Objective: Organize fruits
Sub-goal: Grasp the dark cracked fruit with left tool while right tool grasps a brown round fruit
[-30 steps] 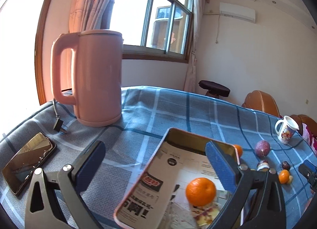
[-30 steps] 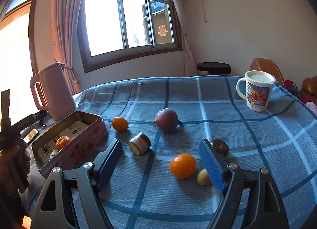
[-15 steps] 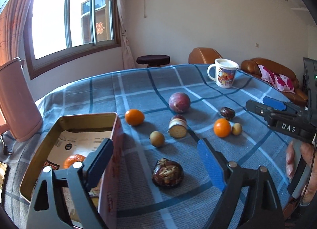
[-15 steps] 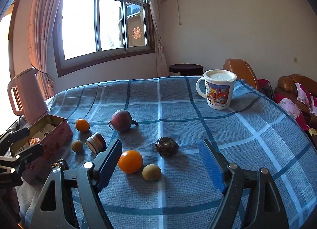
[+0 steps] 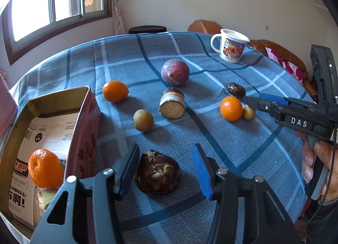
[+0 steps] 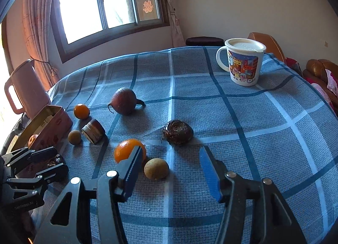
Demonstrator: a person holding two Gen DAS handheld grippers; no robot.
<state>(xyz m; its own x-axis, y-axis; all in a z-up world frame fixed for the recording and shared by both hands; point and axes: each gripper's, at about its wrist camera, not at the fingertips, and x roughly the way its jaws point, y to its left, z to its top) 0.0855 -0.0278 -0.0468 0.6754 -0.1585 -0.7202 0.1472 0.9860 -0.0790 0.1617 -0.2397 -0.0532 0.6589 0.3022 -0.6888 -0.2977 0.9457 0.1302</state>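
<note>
My left gripper (image 5: 165, 159) straddles a dark brown wrinkled fruit (image 5: 157, 174) on the checked cloth. Its jaws are closing: the left pad is at the fruit's side and the right pad still stands off it. My right gripper (image 6: 170, 153) is also closing, with a small tan round fruit (image 6: 156, 168) between its pads and untouched. An orange (image 6: 124, 150) sits just behind its left finger. The open tin box (image 5: 84, 104) at the left holds a tangerine (image 5: 45, 168).
Loose on the cloth lie a purple round fruit (image 5: 175, 72), a cut chunk (image 5: 172, 105), a small orange (image 5: 115, 94), another tan fruit (image 5: 143, 120) and a second dark fruit (image 6: 178, 132). A mug (image 6: 244, 62) stands far right, a pink kettle (image 6: 25, 90) far left.
The left view swung from the kettle and tin over to the fruits, and its jaws narrowed around the dark fruit. The right gripper dropped toward the tan fruit and its jaws narrowed too.
</note>
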